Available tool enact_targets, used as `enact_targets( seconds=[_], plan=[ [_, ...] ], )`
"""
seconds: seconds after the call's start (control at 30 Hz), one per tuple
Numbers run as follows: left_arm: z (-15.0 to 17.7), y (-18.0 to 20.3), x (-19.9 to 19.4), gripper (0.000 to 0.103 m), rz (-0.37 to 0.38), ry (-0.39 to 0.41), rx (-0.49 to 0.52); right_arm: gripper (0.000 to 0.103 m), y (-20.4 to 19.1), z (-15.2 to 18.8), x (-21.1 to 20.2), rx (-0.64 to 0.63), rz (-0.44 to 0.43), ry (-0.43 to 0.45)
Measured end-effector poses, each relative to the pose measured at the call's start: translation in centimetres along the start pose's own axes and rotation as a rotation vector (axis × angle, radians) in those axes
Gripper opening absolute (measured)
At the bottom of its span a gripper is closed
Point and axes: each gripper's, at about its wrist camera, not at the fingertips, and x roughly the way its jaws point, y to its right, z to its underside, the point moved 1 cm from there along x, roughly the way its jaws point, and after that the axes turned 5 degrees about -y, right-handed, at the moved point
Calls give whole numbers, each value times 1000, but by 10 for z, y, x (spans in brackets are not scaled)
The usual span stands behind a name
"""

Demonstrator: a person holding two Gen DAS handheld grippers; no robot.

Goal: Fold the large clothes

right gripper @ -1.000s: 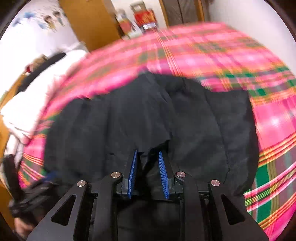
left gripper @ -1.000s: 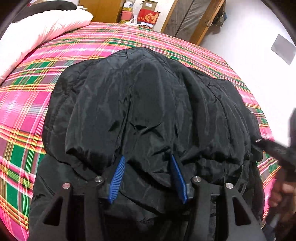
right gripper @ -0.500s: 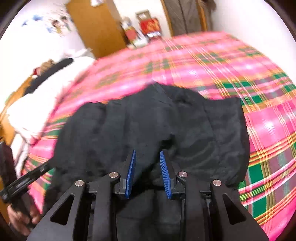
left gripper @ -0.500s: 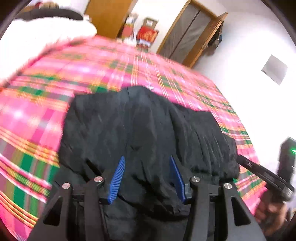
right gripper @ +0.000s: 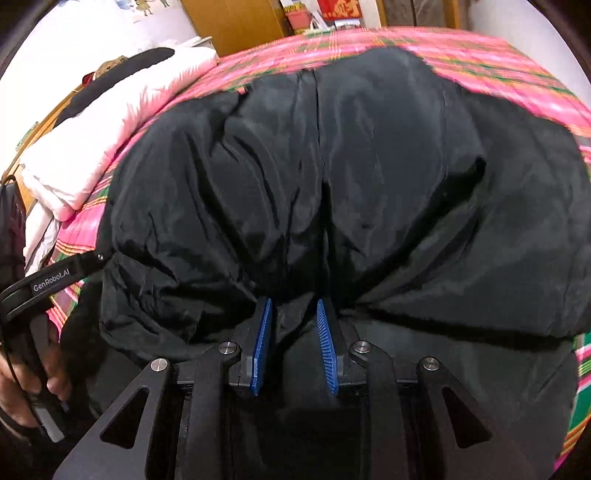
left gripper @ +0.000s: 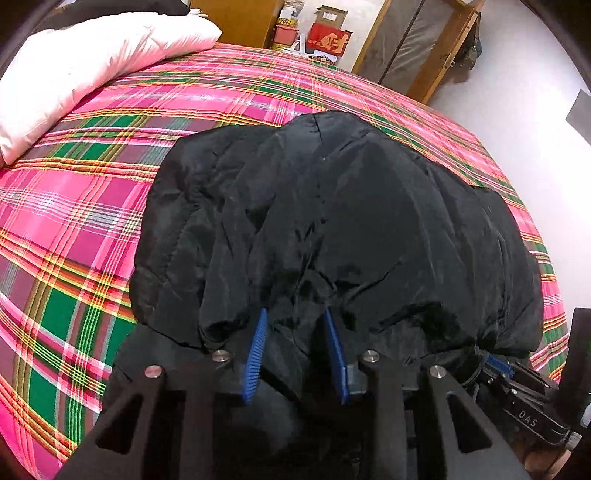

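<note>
A large black puffy jacket (left gripper: 332, 221) lies on the pink plaid bed (left gripper: 92, 206), its upper layer doubled over toward me. My left gripper (left gripper: 295, 317) has its blue pads closed on a bunch of the jacket's near edge. My right gripper (right gripper: 293, 306) grips the jacket (right gripper: 332, 177) the same way, fabric pinched between its blue pads. The fingertips are buried in the cloth. The right gripper also shows at the lower right of the left wrist view (left gripper: 517, 387), and the left gripper at the left of the right wrist view (right gripper: 44, 288).
A white pillow (left gripper: 92, 62) lies at the bed's far left, also in the right wrist view (right gripper: 110, 122). A wooden cabinet (left gripper: 240, 14), red boxes (left gripper: 328, 37) and a wooden door frame (left gripper: 417, 55) stand beyond the bed. A white wall (left gripper: 535, 129) is at right.
Both grippers have narrowed onto the jacket's near edge; the left was wide open a second ago. The cameras dropped closer, and the jacket fills more of the right wrist view.
</note>
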Motion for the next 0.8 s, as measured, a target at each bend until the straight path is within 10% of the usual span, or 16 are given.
enact_targets(
  seconds=[0.3, 0.47, 0.8],
  plan=[
    [-24, 6, -46, 35, 43, 206, 12, 27, 11, -23, -92, -28, 36, 234],
    [-40, -21, -1, 35, 27, 91, -74, 27, 53, -63, -64, 24, 164, 196],
    [-28, -20, 15, 35, -11, 66, -51, 30, 80, -45, -34, 63, 125, 146]
  ],
)
